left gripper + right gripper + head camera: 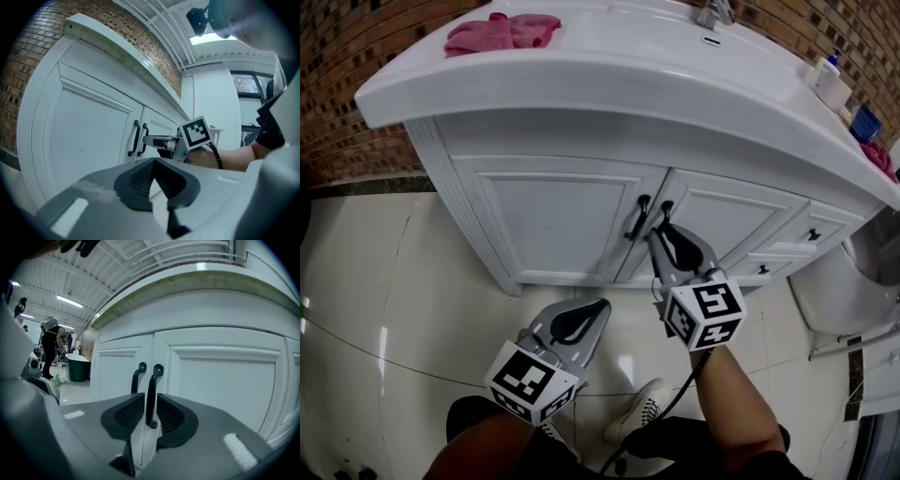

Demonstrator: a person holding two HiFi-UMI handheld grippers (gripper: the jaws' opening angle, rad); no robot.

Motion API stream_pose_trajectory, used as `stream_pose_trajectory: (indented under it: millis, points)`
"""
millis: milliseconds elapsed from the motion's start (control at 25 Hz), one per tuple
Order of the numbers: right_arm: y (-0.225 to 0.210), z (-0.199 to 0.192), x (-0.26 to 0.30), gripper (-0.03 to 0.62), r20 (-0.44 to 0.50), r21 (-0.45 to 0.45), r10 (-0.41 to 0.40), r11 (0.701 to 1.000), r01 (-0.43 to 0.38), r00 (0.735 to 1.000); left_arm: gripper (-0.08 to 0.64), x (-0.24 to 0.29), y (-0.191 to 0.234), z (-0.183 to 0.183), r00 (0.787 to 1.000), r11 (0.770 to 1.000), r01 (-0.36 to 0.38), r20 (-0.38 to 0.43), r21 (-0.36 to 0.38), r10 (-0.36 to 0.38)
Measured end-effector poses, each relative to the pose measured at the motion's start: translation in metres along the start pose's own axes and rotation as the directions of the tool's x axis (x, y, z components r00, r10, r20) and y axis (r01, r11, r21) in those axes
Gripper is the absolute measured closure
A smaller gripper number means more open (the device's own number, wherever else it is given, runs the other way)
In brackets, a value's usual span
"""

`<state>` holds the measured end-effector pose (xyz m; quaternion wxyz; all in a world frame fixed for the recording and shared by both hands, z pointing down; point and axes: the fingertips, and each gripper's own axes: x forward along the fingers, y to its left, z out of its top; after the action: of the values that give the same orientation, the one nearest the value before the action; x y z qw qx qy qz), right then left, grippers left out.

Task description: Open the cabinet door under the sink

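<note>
On white sink counter (581, 80): pink cloth (502, 31) far left, faucet (712, 13) far middle, white bottle (831, 84) and blue container (865, 122) right.

Your cabinet doors (548, 220) are plain white, like the sink (609, 66); the right handle (664, 214) and left handle (637, 217) are black. The cloth (502, 31) is pink, the brick wall (356, 47) mottled brown, the floor (403, 281) glossy cream. Your left gripper (598, 307) and right gripper (661, 230) are grey with black-padded jaws and black-and-white marker squares.

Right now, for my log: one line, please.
right gripper: fingers closed on right door handle | left gripper: shut | right door: closed
</note>
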<state>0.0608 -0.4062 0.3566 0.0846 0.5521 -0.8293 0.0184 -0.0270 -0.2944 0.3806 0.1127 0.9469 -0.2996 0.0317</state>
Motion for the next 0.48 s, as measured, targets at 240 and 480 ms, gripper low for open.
stream_pose_trajectory:
  millis: [240,480]
  points:
    - [-0.0009,0.0018,0.0092,0.507,0.008,0.004,-0.018,1.000,0.018,1.000,0.558,0.0028,0.0041,-0.0049,1.000,1.000,0.002,-0.005,-0.019,-0.002]
    - [-0.0014,0.0013,0.0087,0.532,0.002,0.041,-0.017,0.999,0.016,1.000,0.558,0.0018,0.0029,-0.0031,1.000,1.000,0.002,-0.003,-0.019,-0.002]
